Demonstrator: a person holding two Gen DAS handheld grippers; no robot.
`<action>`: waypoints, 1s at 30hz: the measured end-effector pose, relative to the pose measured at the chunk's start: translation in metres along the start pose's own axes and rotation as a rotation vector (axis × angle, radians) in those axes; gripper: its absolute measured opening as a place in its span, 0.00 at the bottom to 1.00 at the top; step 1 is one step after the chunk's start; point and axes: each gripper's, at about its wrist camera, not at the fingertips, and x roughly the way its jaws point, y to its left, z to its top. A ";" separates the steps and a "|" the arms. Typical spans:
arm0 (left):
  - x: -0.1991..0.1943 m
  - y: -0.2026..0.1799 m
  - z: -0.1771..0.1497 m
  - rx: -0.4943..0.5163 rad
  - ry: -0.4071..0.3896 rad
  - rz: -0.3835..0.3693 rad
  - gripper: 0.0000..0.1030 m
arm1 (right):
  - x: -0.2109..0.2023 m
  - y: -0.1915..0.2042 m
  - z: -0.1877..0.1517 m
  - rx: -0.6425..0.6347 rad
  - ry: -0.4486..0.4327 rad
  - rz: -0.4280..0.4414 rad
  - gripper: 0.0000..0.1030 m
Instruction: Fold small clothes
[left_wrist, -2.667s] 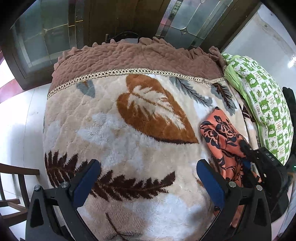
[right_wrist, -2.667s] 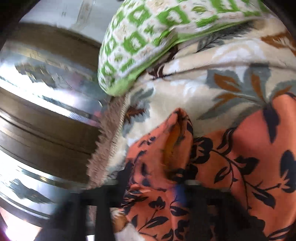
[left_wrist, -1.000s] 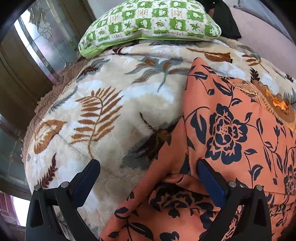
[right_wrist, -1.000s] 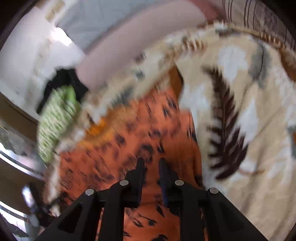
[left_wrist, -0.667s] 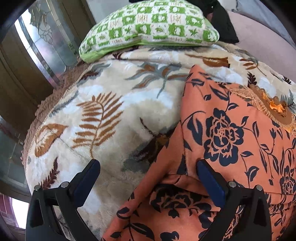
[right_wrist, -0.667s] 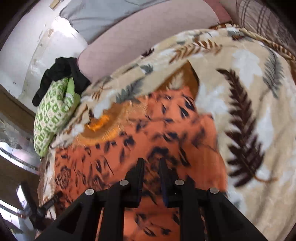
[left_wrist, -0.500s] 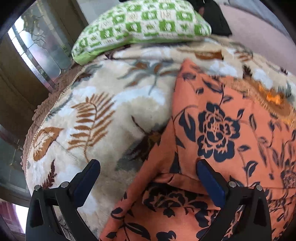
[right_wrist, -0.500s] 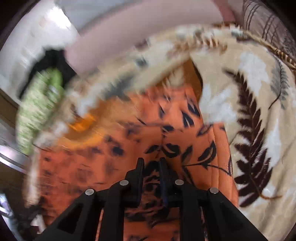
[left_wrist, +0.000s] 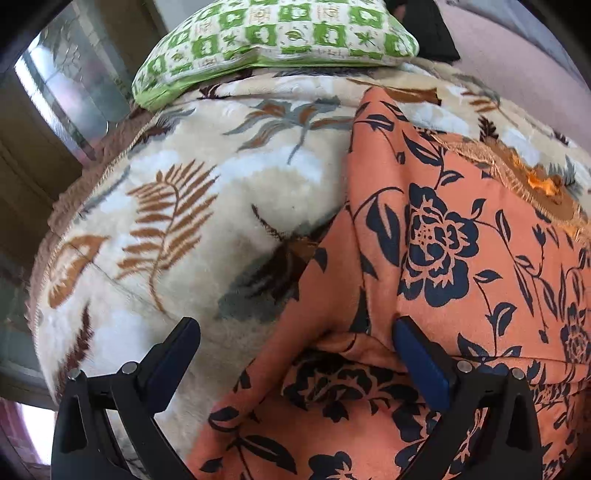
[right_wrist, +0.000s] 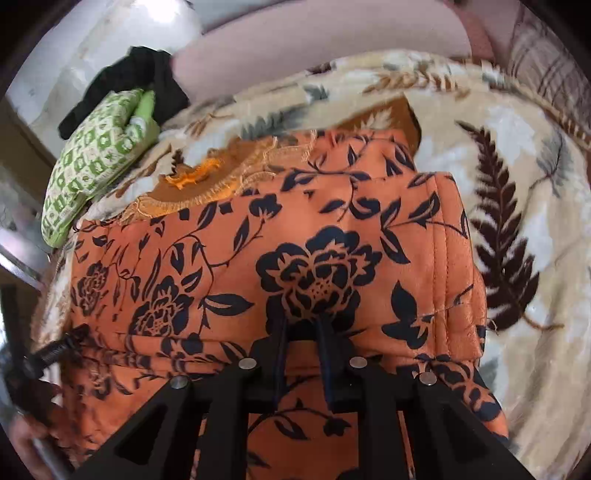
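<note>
The orange floral garment (right_wrist: 317, 280) lies spread on the leaf-patterned blanket (left_wrist: 177, 221), filling the right and lower part of the left view; only the first fold seems begun. The right gripper (right_wrist: 301, 332) is nearly closed, pinching its near edge, and the left gripper (left_wrist: 295, 347) stands wide open over the hem. Compared with a second ago, the garment looks flatter and the right view is sharper and closer.

The orange floral garment (left_wrist: 461, 258) runs off the bottom and right edge of the left wrist view, so its full shape is anyone's guess. In the right wrist view the right tool (right_wrist: 301, 332) has its tips sunk into a fold of that cloth — the pad ends are covered. A dark heap (right_wrist: 129, 81) behind the green patterned pillow (right_wrist: 99, 158) is too blurry to name, and the fingers (right_wrist: 22, 443) at the lower left corner are mostly cropped.
</note>
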 end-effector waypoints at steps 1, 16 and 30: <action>0.001 0.001 0.000 -0.011 0.001 -0.008 1.00 | 0.001 0.001 -0.001 -0.003 -0.007 -0.007 0.19; -0.046 -0.047 -0.009 0.256 -0.255 0.206 1.00 | -0.020 0.043 0.007 -0.074 -0.048 -0.003 0.21; -0.020 -0.055 -0.011 0.200 -0.111 -0.056 1.00 | 0.004 0.072 -0.001 -0.094 0.034 0.010 0.22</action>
